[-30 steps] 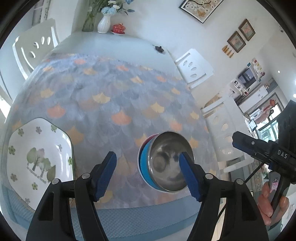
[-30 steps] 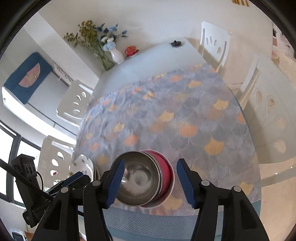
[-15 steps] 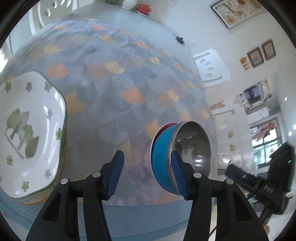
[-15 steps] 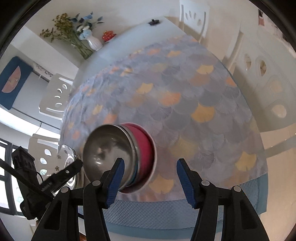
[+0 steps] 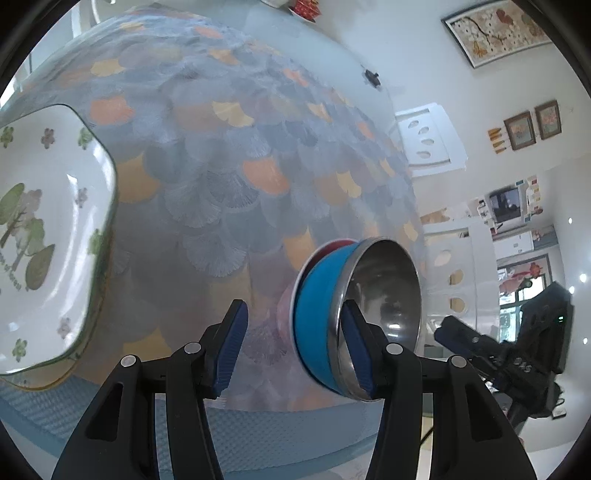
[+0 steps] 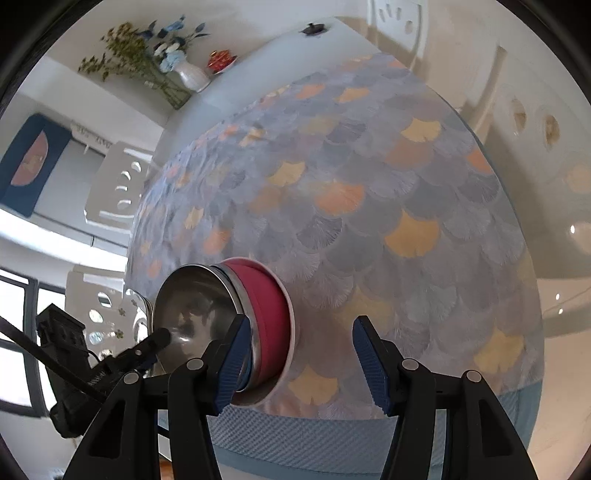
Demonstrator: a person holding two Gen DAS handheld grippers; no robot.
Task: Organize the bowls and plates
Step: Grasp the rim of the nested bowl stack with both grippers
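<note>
A blue steel-lined bowl (image 5: pixel 321 314) sits nested in a pink bowl (image 5: pixel 332 246) on the patterned tablecloth. In the right wrist view the pink bowl (image 6: pixel 266 306) and the steel inside (image 6: pixel 192 306) show near the front edge. My left gripper (image 5: pixel 295 354) is open, its right finger (image 5: pixel 356 350) against the blue bowl's rim. My right gripper (image 6: pixel 303 365) is open, its left finger (image 6: pixel 232 362) in front of the pink bowl. A white floral plate (image 5: pixel 44 236) lies at the left.
The scalloped tablecloth (image 5: pixel 229 155) covers the table. White chairs (image 5: pixel 424 136) stand around it. A vase of flowers (image 6: pixel 184 74), a red dish (image 6: pixel 221 61) and a small dark object (image 6: pixel 312 27) sit at the far end.
Both grippers have dropped lower and closer to the table's front edge. The left gripper has shifted so its right finger now meets the blue bowl's rim. The bowls stay stacked.
</note>
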